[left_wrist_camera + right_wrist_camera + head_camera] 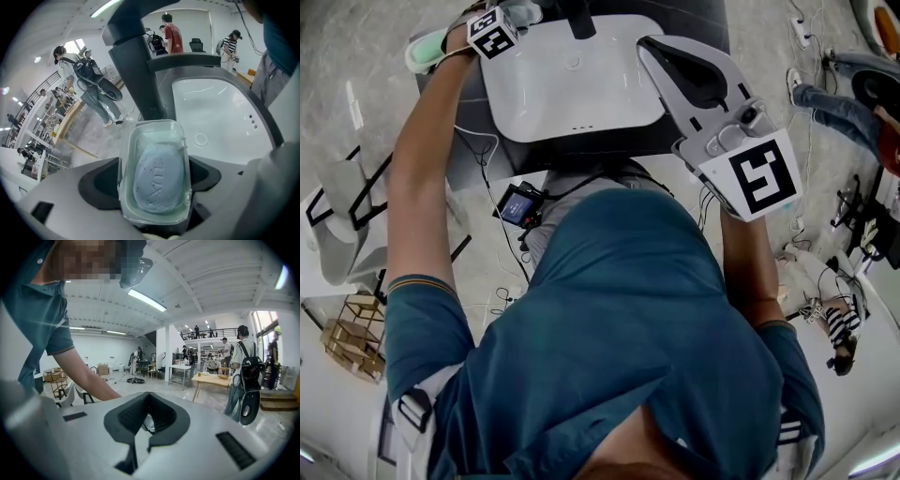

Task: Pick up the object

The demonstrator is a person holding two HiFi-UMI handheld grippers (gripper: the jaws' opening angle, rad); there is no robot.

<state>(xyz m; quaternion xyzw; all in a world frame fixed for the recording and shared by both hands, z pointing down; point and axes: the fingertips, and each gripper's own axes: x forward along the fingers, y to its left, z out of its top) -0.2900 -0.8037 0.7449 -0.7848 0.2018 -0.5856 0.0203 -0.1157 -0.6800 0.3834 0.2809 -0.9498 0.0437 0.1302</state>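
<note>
A clear plastic soap box (154, 140) with a pale blue soap bar (158, 180) inside sits between the jaws of my left gripper (153, 159); the pads press on its two long sides. In the head view the left gripper (511, 19) is at the top left, beside the black faucet (579, 17) of the white sink (572, 84). The faucet (138, 70) stands just beyond the box, with the sink basin (211, 108) to its right. My right gripper (645, 45) hovers over the sink's right edge. Its jaws (149, 397) are shut with nothing between them.
A mint-green rounded thing (427, 52) lies by the left wrist. White chairs (337, 216) and a wooden crate (352, 342) stand on the floor at the left. Cables and a person's legs (839, 103) are at the right. Other people stand in the background (173, 33).
</note>
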